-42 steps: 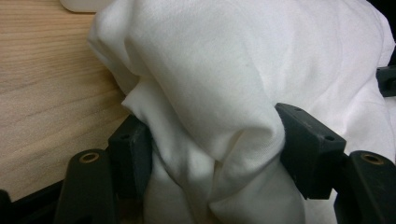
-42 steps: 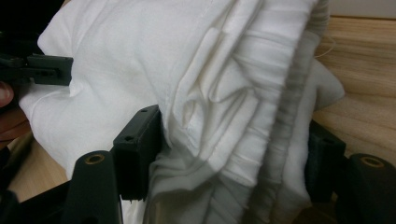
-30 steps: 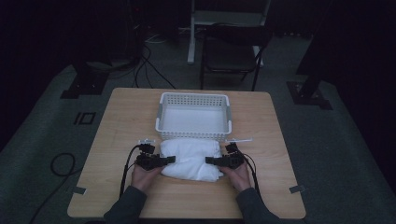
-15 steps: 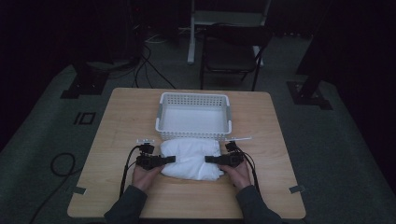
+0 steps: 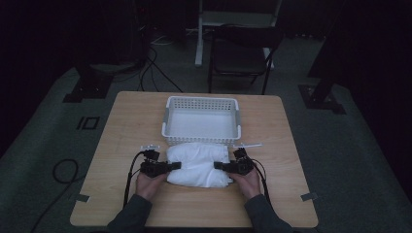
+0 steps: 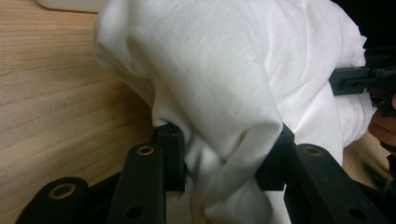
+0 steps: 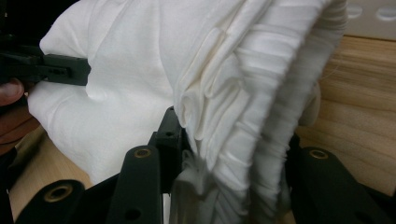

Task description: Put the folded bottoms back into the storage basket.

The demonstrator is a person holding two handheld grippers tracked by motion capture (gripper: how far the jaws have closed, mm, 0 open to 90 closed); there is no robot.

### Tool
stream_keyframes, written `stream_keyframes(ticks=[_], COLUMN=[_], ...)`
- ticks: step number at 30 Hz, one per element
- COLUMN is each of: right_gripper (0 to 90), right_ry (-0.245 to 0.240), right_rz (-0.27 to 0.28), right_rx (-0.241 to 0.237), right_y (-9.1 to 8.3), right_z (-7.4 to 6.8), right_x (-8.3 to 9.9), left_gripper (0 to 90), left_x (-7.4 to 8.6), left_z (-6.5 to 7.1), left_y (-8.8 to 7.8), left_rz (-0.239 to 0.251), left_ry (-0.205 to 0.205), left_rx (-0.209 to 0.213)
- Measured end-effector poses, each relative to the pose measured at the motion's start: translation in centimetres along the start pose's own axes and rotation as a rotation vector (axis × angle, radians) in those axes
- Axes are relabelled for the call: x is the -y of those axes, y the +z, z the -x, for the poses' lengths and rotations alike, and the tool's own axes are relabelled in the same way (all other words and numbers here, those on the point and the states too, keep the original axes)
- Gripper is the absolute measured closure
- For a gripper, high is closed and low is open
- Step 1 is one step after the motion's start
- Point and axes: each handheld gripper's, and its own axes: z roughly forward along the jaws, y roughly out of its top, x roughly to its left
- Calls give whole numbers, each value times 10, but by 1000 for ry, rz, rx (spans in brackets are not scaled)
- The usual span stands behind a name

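My left gripper and right gripper each pinch an end of the white cloth, bunched between closed jaws, just before the basket.

Tabletop: light wood with lines in it, a square shape, standing on a dark grey floor.
Basket: white plastic with little holes in its walls. It sits on the tabletop, in the middle, on the far side.
Cloth: a white, soft, bunched-up heap. It lies on the tabletop just in front of the basket and touches the basket's near wall.
Tape: one small grey piece sticks near the front left corner, and one more near the front right corner.
Bare wood: wide on the left and right sides, and along the front edge.
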Motion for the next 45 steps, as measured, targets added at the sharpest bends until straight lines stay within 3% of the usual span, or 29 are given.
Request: stream_keyframes(ticks=[45], right_gripper=[597], right_ry=[-55], right_rz=[59], right_rx=[24], right_y=[-36], right_z=[-30], right_x=[-9], left_gripper=[613], left_x=[-13], left_z=[35], left_y=[-33], left_rz=[60], left_ry=[77], left_rx=[-6])
